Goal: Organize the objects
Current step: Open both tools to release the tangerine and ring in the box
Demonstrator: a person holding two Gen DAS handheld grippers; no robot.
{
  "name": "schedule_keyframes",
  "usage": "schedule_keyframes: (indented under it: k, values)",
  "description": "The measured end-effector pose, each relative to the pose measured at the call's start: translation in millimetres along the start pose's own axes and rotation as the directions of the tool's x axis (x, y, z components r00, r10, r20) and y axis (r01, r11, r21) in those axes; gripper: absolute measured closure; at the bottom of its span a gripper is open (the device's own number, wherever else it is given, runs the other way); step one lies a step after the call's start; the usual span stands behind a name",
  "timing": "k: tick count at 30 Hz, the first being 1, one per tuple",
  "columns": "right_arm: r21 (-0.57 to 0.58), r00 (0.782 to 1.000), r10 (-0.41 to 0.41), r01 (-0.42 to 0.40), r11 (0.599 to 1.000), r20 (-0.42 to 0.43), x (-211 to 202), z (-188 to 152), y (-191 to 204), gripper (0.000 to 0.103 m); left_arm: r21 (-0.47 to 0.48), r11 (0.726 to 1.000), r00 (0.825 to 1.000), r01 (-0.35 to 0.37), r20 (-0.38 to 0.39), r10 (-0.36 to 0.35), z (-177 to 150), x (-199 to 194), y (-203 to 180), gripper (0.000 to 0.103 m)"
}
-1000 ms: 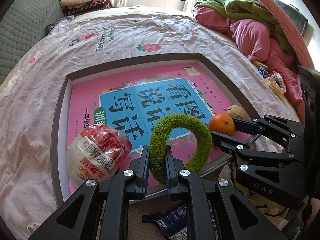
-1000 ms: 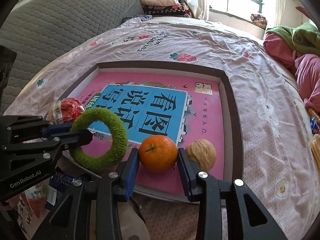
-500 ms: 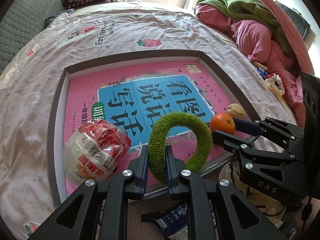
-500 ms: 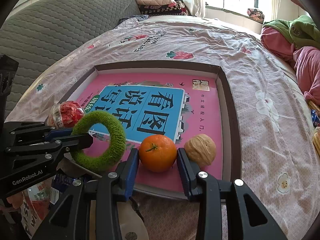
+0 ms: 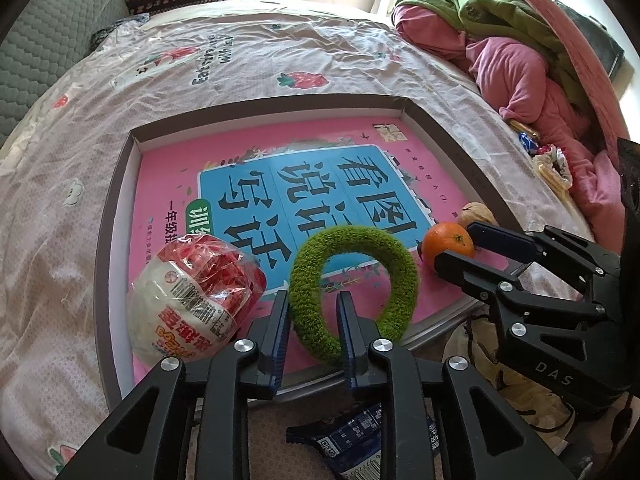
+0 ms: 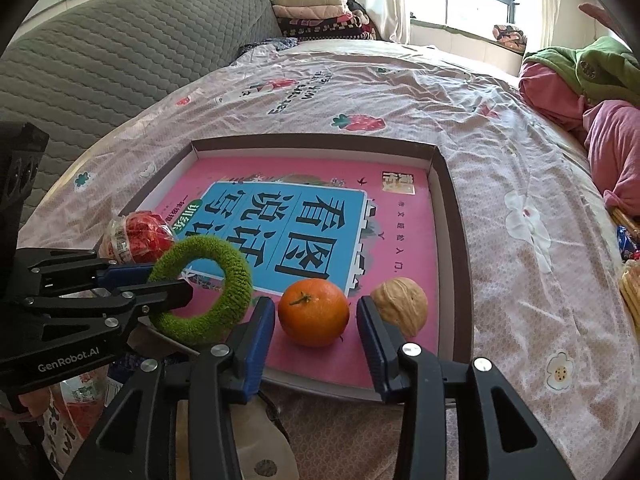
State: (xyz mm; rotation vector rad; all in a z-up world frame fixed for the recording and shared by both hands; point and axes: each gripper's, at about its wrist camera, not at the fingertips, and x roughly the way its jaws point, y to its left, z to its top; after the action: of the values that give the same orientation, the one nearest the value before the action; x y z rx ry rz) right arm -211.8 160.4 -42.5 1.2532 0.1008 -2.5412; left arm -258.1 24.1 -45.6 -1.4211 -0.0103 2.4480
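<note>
One shallow tray lies on the bed, lined with a pink book cover. In it sit one green ring, one orange, one walnut and one wrapped snack packet, all along the near edge. The left gripper has just been opening; its jaws now stand slightly apart around the ring, seemingly no longer pinching it as before. The right gripper has also been widening, with gaps now on both sides of the orange.

Fuzzy knitted green ring, glossy pink book cover, crinkly clear-plastic snack pack.
</note>
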Motion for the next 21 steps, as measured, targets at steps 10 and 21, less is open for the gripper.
schedule_keyframes:
  k: [10,21]
  values:
    - [0.01,0.998,0.002,-0.002,1.0,0.057,-14,4,-2,0.06,-0.007,1.0,1.0,0.005,0.014,-0.004,2,-7,-1,0.066]
    - [-0.006,0.992,-0.01,0.011,1.0,0.127,-31,8,0,0.054,-0.017,1.0,0.997,-0.008,0.074,0.009,6,-26,2,0.058]
